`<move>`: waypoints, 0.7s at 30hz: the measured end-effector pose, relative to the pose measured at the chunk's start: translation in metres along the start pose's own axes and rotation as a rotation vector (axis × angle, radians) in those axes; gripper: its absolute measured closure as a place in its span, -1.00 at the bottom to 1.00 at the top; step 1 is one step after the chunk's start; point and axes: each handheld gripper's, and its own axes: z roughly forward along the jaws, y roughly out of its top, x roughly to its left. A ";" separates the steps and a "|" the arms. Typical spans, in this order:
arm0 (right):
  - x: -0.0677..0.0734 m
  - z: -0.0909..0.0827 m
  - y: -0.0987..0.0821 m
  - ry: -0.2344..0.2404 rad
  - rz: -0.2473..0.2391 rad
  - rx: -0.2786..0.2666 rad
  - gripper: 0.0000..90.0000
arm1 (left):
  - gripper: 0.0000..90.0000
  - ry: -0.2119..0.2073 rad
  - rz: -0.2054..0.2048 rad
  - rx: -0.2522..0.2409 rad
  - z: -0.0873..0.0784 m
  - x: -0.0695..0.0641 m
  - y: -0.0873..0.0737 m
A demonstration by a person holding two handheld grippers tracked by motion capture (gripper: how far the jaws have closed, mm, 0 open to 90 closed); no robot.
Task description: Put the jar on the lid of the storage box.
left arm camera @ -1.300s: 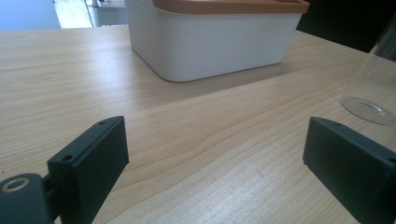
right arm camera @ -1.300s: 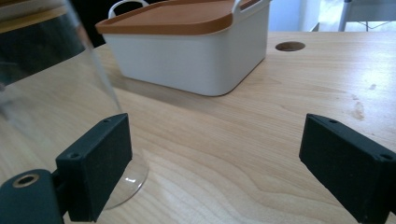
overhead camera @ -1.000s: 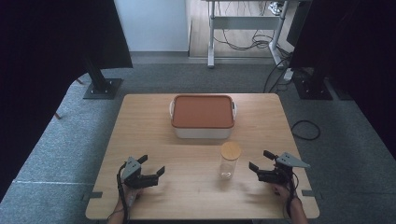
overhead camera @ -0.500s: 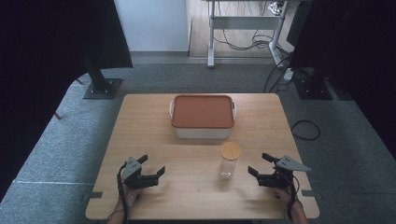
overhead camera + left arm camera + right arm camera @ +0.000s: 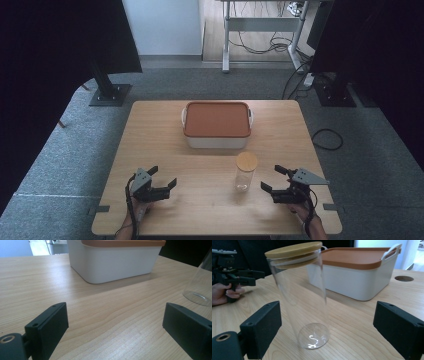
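Plainly the upright glass jar [image 5: 246, 172] stands just ahead of the right hand-held gripper [image 5: 276, 181], between its released jaws' line, nearer than the released left hand-held gripper [image 5: 162, 177].

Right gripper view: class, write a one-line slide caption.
Open right gripper faces an empty glass jar with a wooden lid.

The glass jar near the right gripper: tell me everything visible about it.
The glass jar is a tall, clear cylinder, empty as far as can be seen, closed by a flat, round, wooden-looking lid. It stands upright on the wooden table, in front of the white box, apart from it. Nothing grips it.
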 end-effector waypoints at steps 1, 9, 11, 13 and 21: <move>0.001 0.001 0.000 0.005 -0.002 0.004 -0.83 | -0.87 0.000 0.000 0.000 0.000 0.000 0.000; 0.008 0.007 0.001 0.021 -0.017 0.009 -0.83 | -0.86 -0.004 0.002 0.002 0.000 0.000 0.000; 0.009 0.008 0.001 0.022 -0.019 0.012 -0.84 | -0.86 -0.003 0.003 0.002 0.000 0.000 0.000; 0.009 0.009 0.001 0.026 -0.016 0.011 -0.84 | -0.87 -0.003 0.004 0.003 0.000 0.000 0.000; 0.012 0.013 0.002 0.026 -0.024 0.012 -0.84 | -0.86 -0.003 0.007 0.005 0.001 -0.001 0.000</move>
